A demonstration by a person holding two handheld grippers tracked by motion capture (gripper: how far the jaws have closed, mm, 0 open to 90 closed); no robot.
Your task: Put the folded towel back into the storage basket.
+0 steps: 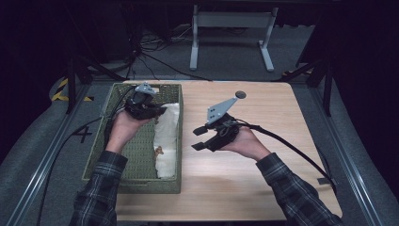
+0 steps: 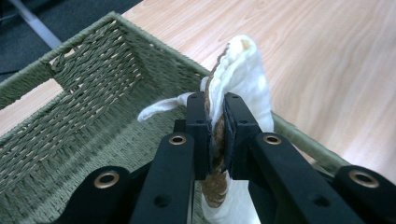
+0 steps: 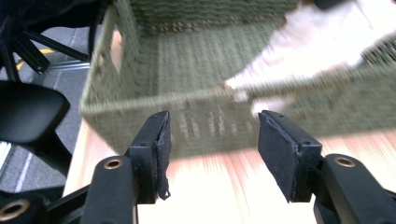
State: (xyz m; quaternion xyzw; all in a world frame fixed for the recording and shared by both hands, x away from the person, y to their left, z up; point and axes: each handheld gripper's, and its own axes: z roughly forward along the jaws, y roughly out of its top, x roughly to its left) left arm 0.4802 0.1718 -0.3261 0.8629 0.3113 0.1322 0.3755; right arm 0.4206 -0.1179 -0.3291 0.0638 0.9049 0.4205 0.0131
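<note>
Seen from the high view, a person in plaid sleeves works at a wooden table (image 1: 263, 179) with a claw in each hand. A green woven basket (image 1: 136, 162) sits at the table's left edge, and a white cloth (image 1: 167, 141) lies along the inside of the basket's right wall, running from near its far end towards its near end, with a small brown patch low on it. The left gripper (image 1: 157, 112) hovers over the far part of the basket, its tip at the cloth's upper end. The right gripper (image 1: 199, 138) hangs above the bare table just right of the basket, pointing towards it, its two black jaws standing apart with nothing between them. A small dark disc (image 1: 240, 94) lies near the table's far edge.

In the left gripper view, the left gripper (image 2: 215, 135) is clamped on the cloth (image 2: 247, 70): both pads pinch a folded, brown-trimmed edge, which rises above the jaws over the basket's (image 2: 93, 93) rim, with the table (image 2: 327, 60) beyond.

In the right gripper view, blurred by motion, the right gripper (image 3: 214, 154) is parted and empty, facing the basket's (image 3: 196, 126) side wall across a strip of table (image 3: 215, 191). The cloth (image 3: 317, 51) shows as a pale smear inside the basket.
</note>
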